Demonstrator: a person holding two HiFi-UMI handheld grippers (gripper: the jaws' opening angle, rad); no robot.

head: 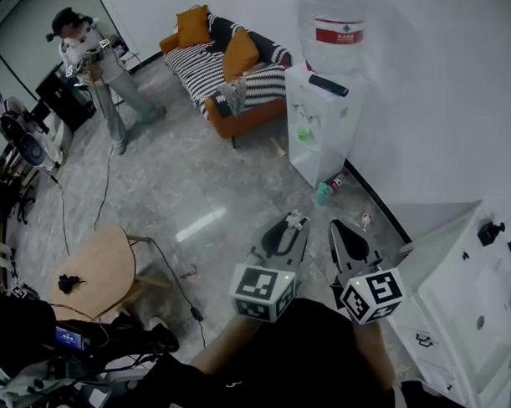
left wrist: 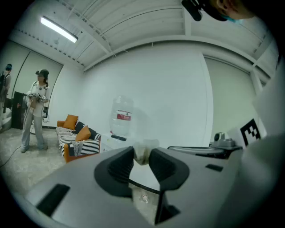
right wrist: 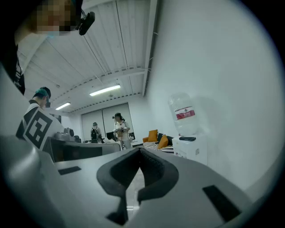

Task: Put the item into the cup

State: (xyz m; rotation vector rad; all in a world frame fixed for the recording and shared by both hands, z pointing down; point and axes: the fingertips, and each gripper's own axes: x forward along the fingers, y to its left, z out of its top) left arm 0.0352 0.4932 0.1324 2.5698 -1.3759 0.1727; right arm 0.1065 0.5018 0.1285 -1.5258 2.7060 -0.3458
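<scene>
Forearms at the head view's lower edge hold the grey left tongs and grey right tongs side by side above a grey marble floor, near a white water dispenser. In the left gripper view, the left tongs are clenched on a small pale crumpled item, which sits between their dark pads. In the right gripper view, the right tongs are pressed together and empty.

The bottle stands on the water dispenser, with the sofa just left of it.
</scene>
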